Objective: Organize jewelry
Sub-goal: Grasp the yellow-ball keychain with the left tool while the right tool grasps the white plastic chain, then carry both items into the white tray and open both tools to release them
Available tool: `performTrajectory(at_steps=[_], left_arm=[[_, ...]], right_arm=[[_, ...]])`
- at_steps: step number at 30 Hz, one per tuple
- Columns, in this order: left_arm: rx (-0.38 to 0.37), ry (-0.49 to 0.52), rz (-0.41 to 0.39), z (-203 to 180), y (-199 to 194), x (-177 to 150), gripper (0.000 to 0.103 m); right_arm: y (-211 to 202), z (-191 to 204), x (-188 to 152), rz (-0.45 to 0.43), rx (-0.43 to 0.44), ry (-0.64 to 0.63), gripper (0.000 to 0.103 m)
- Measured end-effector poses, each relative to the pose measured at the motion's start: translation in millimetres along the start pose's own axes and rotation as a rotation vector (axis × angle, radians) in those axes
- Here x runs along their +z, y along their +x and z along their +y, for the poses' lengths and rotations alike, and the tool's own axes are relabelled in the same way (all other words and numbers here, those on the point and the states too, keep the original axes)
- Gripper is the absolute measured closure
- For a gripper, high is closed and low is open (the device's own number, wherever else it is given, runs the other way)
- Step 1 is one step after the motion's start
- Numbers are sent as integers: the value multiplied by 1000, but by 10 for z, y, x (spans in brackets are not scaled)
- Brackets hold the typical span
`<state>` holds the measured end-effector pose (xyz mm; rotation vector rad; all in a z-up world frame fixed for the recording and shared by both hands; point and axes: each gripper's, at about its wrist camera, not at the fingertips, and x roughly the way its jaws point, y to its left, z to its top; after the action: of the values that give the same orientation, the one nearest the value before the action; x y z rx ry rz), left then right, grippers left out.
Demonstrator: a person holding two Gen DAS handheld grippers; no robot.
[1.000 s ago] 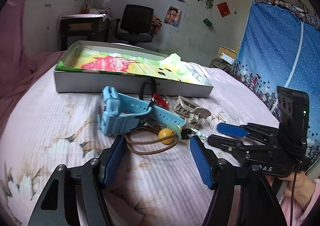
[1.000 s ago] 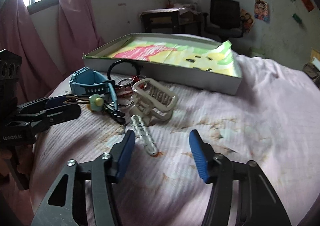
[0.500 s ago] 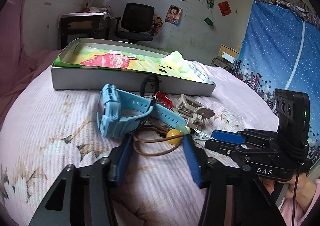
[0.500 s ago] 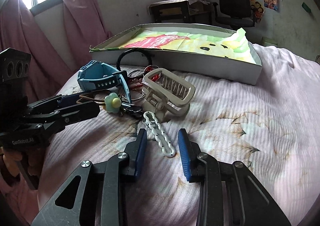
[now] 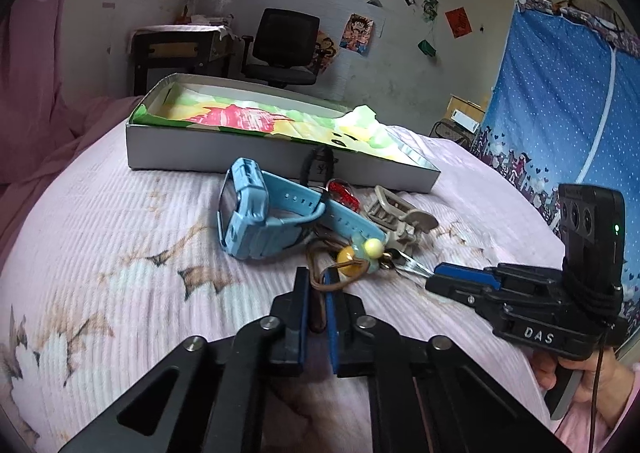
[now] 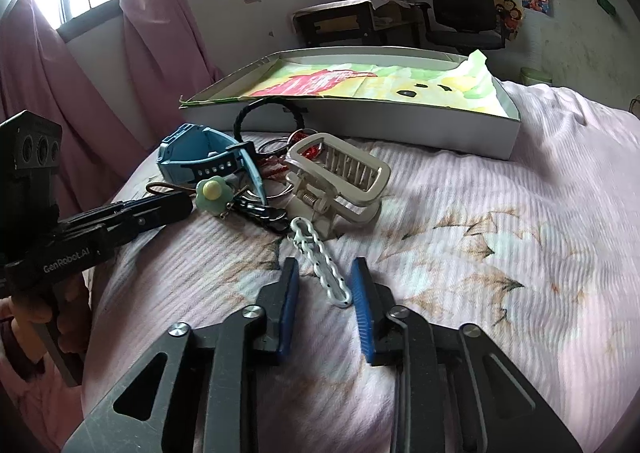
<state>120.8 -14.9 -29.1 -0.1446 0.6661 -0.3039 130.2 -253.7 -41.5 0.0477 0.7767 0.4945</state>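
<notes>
The left gripper (image 5: 317,305) has just closed, its blue-padded fingers now pinching the brown cord loop (image 5: 320,285) on the bed. The right gripper (image 6: 324,301) has narrowed but stays spread around the white chain-link clip (image 6: 320,261). Both pickups look imminent.

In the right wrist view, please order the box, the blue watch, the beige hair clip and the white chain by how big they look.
1. box, clearly largest, though farthest
2. beige hair clip and blue watch: they look alike, unsure
3. white chain, smallest, though nearest
</notes>
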Motion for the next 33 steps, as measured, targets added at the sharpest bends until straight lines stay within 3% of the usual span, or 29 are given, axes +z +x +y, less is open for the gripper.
performTrajectory(at_steps=[7,14,19,25,33], left_arm=[[-17,-5,-27,-46,-150,-58,98],[-40,-26,-56,-45,-279,-64,98],[-79,-64,-82,-63,-399,-18,98],[-74,-55,-101,-111,-489,-40,98],[-102,-70,-157,-123,-590,57,99]], right_arm=[[-71,103,-17,-4,1,-27,99],[-178,110,-43,-19,-14,-8,100],[-326,128,-77,-77,4,7,100],[-434,209,30,-155,15,6,100],[-385,249,13,-151,15,8,100]])
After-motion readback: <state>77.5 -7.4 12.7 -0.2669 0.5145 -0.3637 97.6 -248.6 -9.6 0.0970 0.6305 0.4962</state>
